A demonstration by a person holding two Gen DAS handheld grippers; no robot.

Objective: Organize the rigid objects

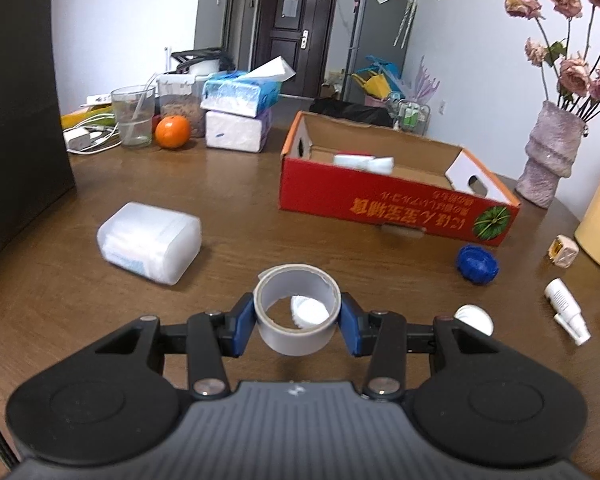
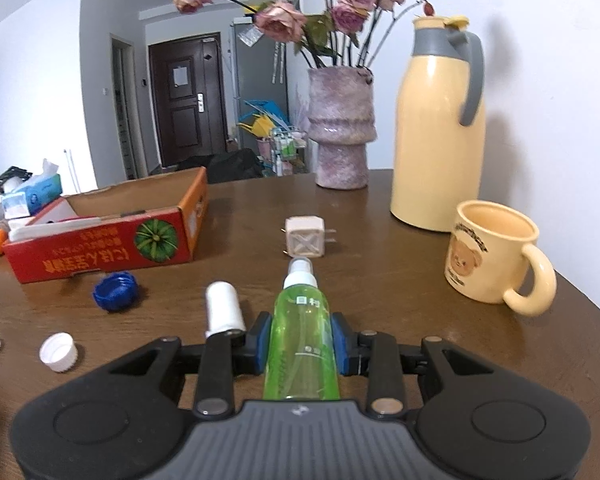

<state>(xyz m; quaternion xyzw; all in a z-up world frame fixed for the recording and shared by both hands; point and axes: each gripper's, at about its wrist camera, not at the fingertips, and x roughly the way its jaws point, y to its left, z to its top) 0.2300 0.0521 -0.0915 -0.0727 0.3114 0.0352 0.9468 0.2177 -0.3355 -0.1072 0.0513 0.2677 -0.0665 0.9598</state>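
My left gripper (image 1: 297, 322) is shut on a grey roll of tape (image 1: 297, 309), held above the brown table with a white cap (image 1: 309, 311) showing through its hole. My right gripper (image 2: 302, 338) is shut on a green spray bottle (image 2: 302, 340) whose white nozzle points forward. The red cardboard box (image 1: 392, 200) lies ahead and right of the left gripper, with white items inside; in the right wrist view the box (image 2: 100, 248) lies to the left. On the table lie a blue cap (image 2: 115, 291), a white bottle (image 2: 224, 312), white caps (image 2: 59, 351) and a plug adapter (image 2: 305, 237).
A clear plastic container (image 1: 150, 242) lies left of the tape. At the back left stand a glass (image 1: 134, 116), an orange (image 1: 172, 131) and tissue packs (image 1: 238, 116). A vase with flowers (image 2: 342, 128), a yellow thermos (image 2: 440, 120) and a yellow mug (image 2: 494, 254) stand on the right.
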